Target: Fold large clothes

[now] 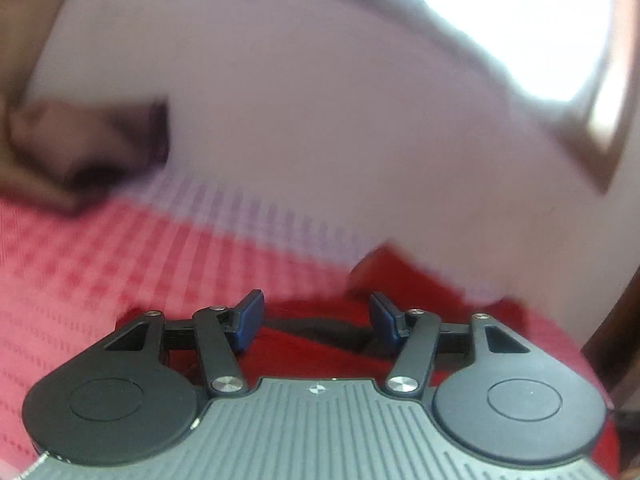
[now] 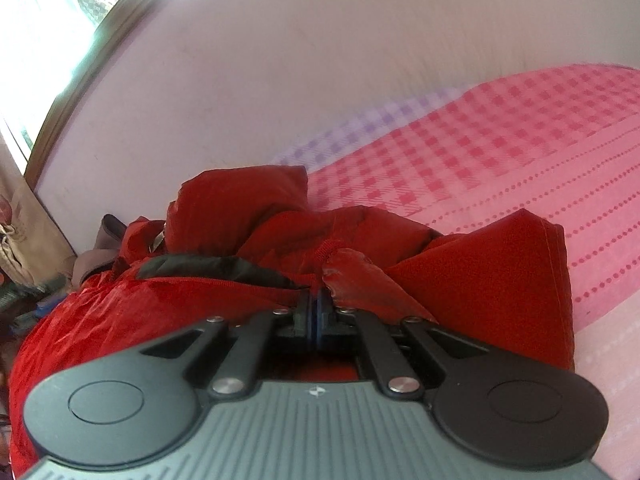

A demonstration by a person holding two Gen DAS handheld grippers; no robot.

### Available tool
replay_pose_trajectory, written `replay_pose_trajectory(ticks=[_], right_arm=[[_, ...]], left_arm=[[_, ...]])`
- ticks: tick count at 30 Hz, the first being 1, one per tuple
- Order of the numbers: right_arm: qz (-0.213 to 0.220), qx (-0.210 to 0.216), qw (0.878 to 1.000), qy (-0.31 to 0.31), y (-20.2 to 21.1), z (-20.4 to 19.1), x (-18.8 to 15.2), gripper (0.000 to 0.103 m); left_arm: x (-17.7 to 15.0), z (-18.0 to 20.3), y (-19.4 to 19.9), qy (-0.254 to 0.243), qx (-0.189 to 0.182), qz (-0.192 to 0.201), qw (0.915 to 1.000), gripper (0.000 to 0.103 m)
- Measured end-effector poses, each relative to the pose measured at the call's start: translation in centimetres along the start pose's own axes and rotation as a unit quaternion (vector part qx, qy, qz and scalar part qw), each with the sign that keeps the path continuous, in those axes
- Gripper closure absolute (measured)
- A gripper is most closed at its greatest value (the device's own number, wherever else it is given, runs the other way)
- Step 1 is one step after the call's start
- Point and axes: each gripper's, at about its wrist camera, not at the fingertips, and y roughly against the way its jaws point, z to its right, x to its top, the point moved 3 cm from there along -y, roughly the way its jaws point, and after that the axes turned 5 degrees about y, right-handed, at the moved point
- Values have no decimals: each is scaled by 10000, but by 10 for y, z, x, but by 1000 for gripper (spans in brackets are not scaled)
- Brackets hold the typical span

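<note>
My right tongs (image 2: 316, 312) pinch a fold of the red jacket (image 2: 248, 272) heaped on the checked bed (image 2: 500, 148), so my wide-open, empty left tongs (image 1: 316, 316) should grab the near hem.

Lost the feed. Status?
Left gripper open over red jacket. Right gripper shut on jacket fabric. Jacket bunched on checked bedsheet. Nothing blocking.
</note>
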Motion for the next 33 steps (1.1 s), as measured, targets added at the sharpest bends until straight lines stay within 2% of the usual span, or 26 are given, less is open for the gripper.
replay_pose_trajectory(ticks=[2,7,17,33], right_arm=[[4,47,10000,-50,0,1,0,103],[28,115,9998,-147,0,3,-1,103],[-40,-484,9969,617,-6,-17,-2,103],[15,-904,9894,1139,-8,-31,-4,103]], left_arm=[[-7,-9,-2,151,-25,-12,9999,47],[-19,-13,-3,9,147,-34,9999,45],[-21,-17,-10,-2,250,-148,9996,45],[-21,-20,-11,43,237,-171,9996,43]])
